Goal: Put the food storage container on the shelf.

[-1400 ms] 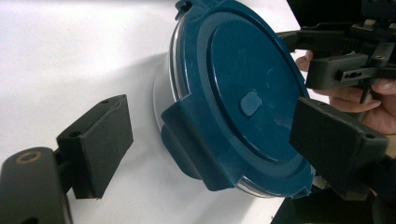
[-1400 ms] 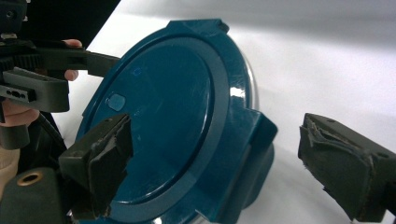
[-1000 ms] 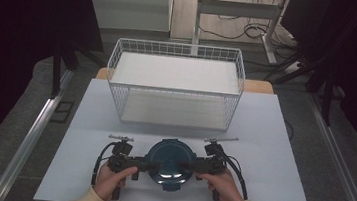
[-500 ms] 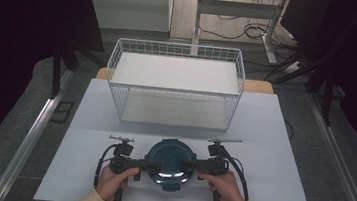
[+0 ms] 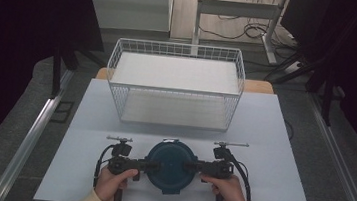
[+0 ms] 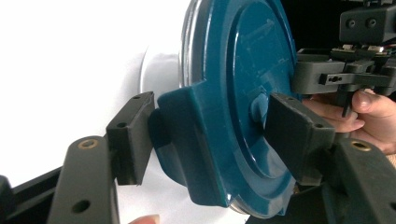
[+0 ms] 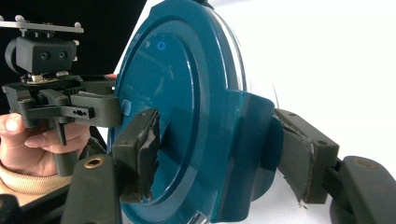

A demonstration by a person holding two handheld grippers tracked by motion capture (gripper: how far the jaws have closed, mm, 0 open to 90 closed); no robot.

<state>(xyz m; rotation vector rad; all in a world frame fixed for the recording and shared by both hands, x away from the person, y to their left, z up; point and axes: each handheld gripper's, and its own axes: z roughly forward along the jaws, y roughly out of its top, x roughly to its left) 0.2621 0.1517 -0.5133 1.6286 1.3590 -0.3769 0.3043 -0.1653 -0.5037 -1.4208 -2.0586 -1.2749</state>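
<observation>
A white table fills the lower middle of the high view, with a light wooden edge showing at its far side toward 12 o'clock. Grey speckled floor flanks it at 3 and 9 o'clock, crossed by pale metal rails running toward the bottom corners. At 12 o'clock a metal-legged frame stands on pale flooring with dark cables trailing around it, while black darkness closes in at 10 and 2 o'clock.
</observation>
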